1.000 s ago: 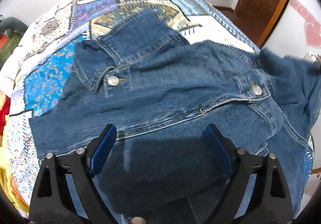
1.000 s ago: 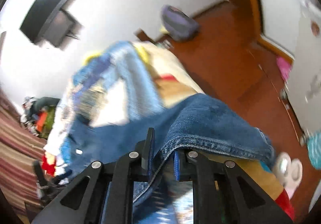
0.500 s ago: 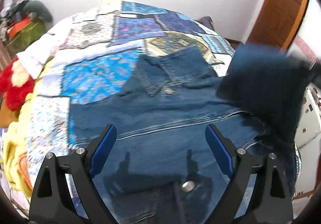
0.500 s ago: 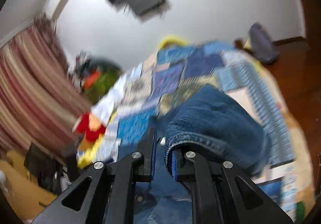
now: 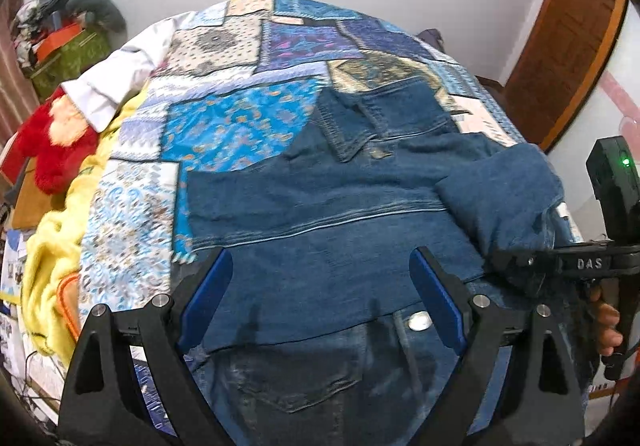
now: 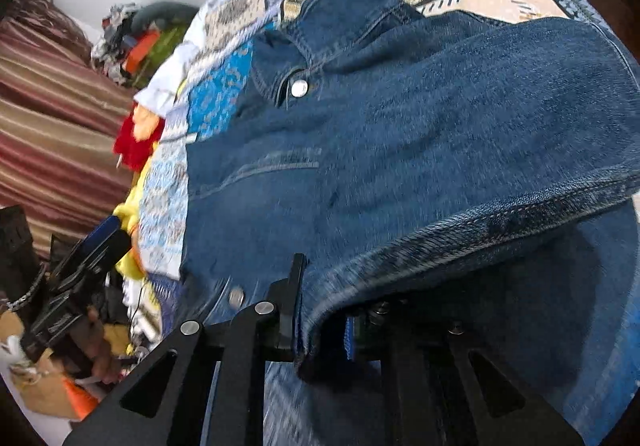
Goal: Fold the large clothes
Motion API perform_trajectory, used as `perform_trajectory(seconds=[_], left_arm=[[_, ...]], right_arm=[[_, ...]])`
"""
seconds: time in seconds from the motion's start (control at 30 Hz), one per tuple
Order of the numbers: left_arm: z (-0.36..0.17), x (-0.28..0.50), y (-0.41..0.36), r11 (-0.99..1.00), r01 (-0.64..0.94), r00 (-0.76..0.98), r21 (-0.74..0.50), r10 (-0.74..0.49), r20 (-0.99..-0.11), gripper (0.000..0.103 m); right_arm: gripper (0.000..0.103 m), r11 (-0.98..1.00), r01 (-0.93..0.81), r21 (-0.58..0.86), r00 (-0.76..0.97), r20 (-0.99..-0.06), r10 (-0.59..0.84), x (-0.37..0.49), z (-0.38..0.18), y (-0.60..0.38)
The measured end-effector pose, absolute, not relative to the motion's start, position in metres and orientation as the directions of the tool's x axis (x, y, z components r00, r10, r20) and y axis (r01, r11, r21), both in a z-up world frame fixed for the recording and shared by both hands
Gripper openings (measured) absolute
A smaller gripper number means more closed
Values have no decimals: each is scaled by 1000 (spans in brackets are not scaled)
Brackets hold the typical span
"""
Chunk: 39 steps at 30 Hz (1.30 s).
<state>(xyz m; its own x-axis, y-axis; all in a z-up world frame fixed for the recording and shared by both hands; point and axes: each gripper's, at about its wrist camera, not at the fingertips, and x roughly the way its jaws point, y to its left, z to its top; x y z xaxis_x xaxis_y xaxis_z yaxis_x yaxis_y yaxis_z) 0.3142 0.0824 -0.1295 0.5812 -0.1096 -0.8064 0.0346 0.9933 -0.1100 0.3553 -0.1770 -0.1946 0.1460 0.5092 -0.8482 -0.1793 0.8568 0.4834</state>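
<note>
Denim jacket (image 5: 320, 214) lies spread on the patchwork bedspread (image 5: 224, 126), collar (image 5: 352, 126) at the far end toward the white wall, hem end nearest the person. Left gripper (image 5: 320, 302) hangs over the near part of the jacket, blue pads wide apart, nothing between them, not touching the cloth as far as I can tell. Right gripper (image 6: 320, 330) is clamped tight on a stitched denim edge (image 6: 460, 230) of the jacket; the cloth runs up out of the jaws and drapes as a raised fold over the jacket's right side. From the left wrist view that same fold sits as a lump of denim (image 5: 504, 194) on the jacket's right edge, with the right gripper's black body (image 5: 580, 266) just beside it and fingers of the right hand (image 5: 604, 326) wrapped on its handle. A metal snap button (image 5: 418, 322) shows on the jacket near the left gripper's right pad, another button (image 6: 299, 88) up by the collar. Left of the jacket, off the bedspread edge: yellow blanket (image 5: 52, 230), red plush toy (image 5: 52, 150), a white garment (image 5: 120, 78). Wooden door (image 5: 568, 46) is right of the jacket's collar end. Right wrist view is motion-blurred along the near edge.
</note>
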Motion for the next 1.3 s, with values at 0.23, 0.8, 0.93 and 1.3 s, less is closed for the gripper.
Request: perform_trajectory(seconds=[0.23, 0.8, 0.93, 1.3], left_arm=[[-108, 331, 24, 979, 169, 585, -118, -196, -787, 90], [-185, 379, -75, 936, 353, 436, 14, -151, -887, 101], [-190, 382, -67, 927, 339, 470, 157, -22, -882, 101], [-118, 389, -92, 925, 362, 549, 117, -110, -829, 96]], right_arm=[[11, 865, -313, 393, 222, -855, 469, 324, -155, -203], [11, 847, -246, 472, 275, -804, 528, 302, -161, -294], [11, 923, -211, 323, 346, -858, 380, 296, -154, -308], [11, 967, -8, 255, 457, -859, 230, 284, -152, -397]])
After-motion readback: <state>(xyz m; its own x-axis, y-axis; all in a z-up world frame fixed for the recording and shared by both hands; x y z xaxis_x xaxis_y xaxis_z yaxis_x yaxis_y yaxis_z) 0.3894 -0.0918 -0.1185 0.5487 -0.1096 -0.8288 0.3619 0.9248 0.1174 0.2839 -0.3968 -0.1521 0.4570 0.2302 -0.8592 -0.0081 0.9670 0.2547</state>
